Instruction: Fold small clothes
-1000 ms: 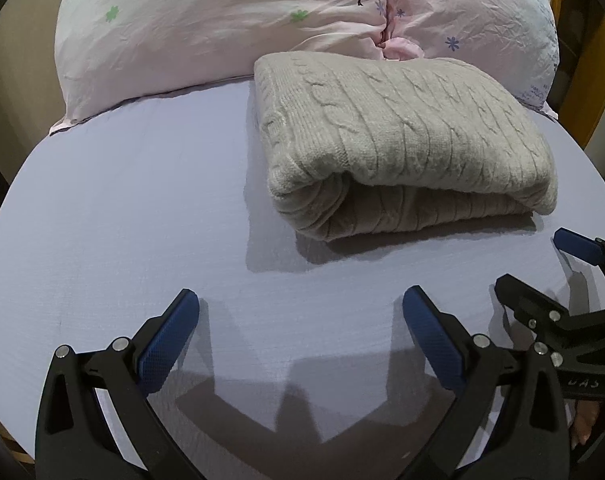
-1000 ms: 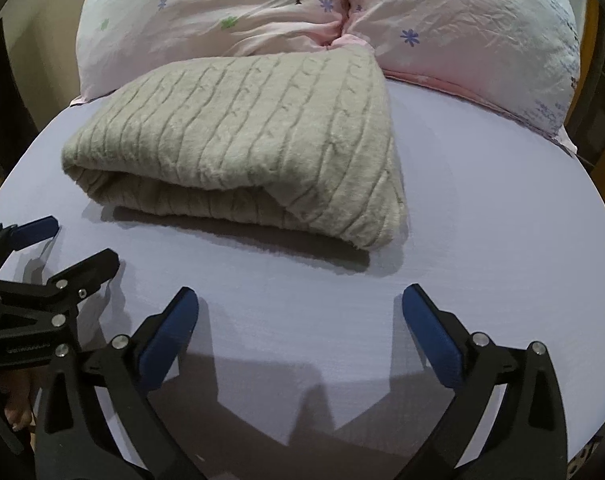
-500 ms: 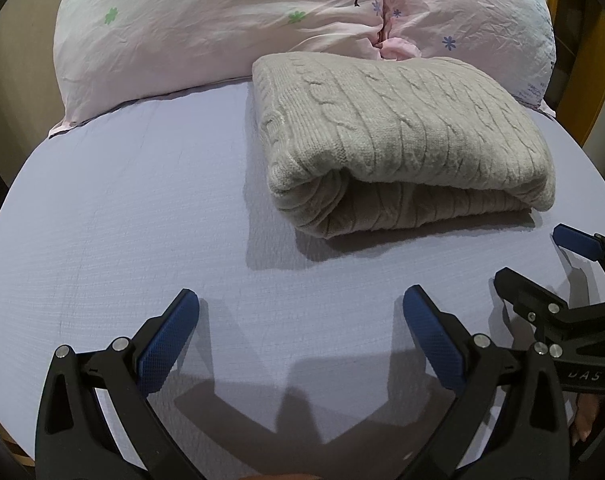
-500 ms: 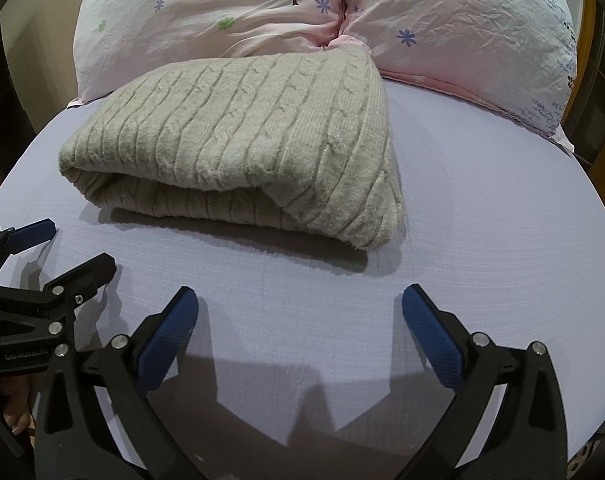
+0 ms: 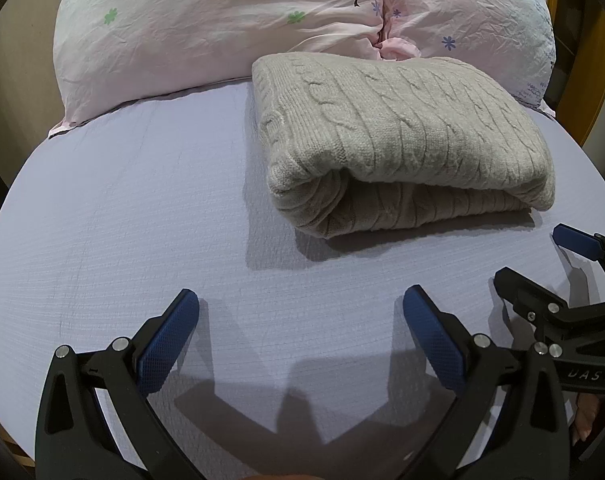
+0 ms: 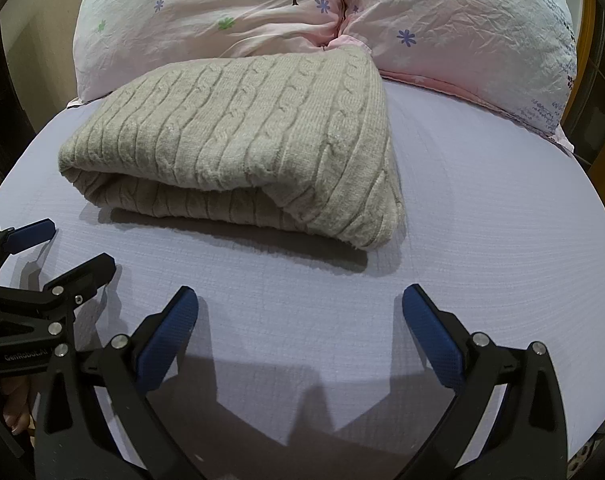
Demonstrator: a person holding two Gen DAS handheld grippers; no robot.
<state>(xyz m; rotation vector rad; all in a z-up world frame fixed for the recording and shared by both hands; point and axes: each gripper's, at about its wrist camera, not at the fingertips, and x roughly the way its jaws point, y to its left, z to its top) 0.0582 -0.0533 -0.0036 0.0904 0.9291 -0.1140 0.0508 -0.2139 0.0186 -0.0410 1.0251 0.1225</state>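
Note:
A beige cable-knit sweater [image 5: 398, 136] lies folded in a thick bundle on the lilac bed sheet [image 5: 122, 208], its far edge against the pillows. It also shows in the right wrist view [image 6: 246, 144]. My left gripper [image 5: 300, 320] is open and empty, low over the sheet in front of the sweater's left end. My right gripper [image 6: 300, 320] is open and empty, in front of the sweater's right end. Each gripper shows at the other view's edge: the right gripper [image 5: 542, 264] and the left gripper [image 6: 66, 248], both with jaws apart.
Two pink flowered pillows [image 5: 222, 28] [image 6: 462, 32] lean behind the sweater. Wooden furniture [image 5: 594, 60] stands past the bed's right side. Bare sheet [image 6: 482, 220] lies to the right of the sweater.
Both grippers have stayed open and nearly still. The views have shifted only slightly, with the sweater unchanged.

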